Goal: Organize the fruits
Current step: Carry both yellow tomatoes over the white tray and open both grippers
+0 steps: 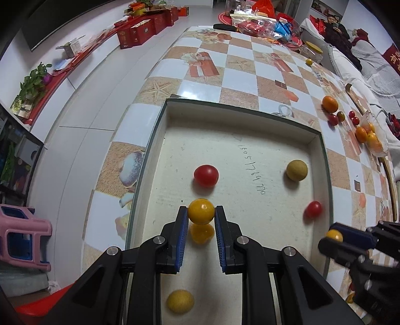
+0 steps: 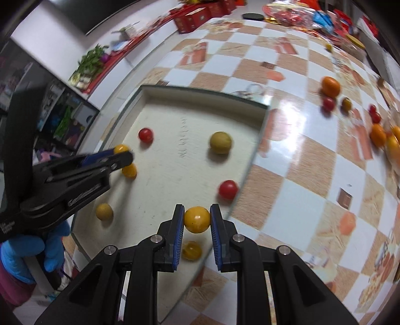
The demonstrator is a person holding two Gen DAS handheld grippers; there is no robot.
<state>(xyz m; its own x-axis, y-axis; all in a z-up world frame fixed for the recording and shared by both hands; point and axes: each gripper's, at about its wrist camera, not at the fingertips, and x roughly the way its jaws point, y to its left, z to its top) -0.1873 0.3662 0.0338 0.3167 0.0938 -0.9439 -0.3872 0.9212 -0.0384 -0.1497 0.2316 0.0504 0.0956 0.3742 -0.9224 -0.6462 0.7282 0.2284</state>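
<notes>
A shallow white tray (image 1: 313,140) lies on the checkered table. In it lie a red tomato (image 1: 206,175), a second red tomato (image 1: 313,209), a dull yellow fruit (image 1: 296,170) and another dull yellow fruit (image 1: 180,301). My left gripper (image 1: 201,212) is shut on a yellow tomato (image 1: 201,211) just above the tray floor. My right gripper (image 2: 197,219) is shut on another yellow tomato (image 2: 197,219) over the tray's near right rim (image 2: 260,140). The left gripper also shows in the right wrist view (image 2: 122,155), and the right gripper in the left wrist view (image 1: 333,236).
On the table to the right lie an orange (image 1: 329,103), several small red and dark tomatoes (image 1: 333,119) and a plastic bag of oranges (image 1: 370,136). A small yellow fruit (image 1: 309,61) lies far back. Red boxes (image 1: 140,30) and bags (image 1: 260,22) stand beyond. A pink stool (image 1: 22,240) is left.
</notes>
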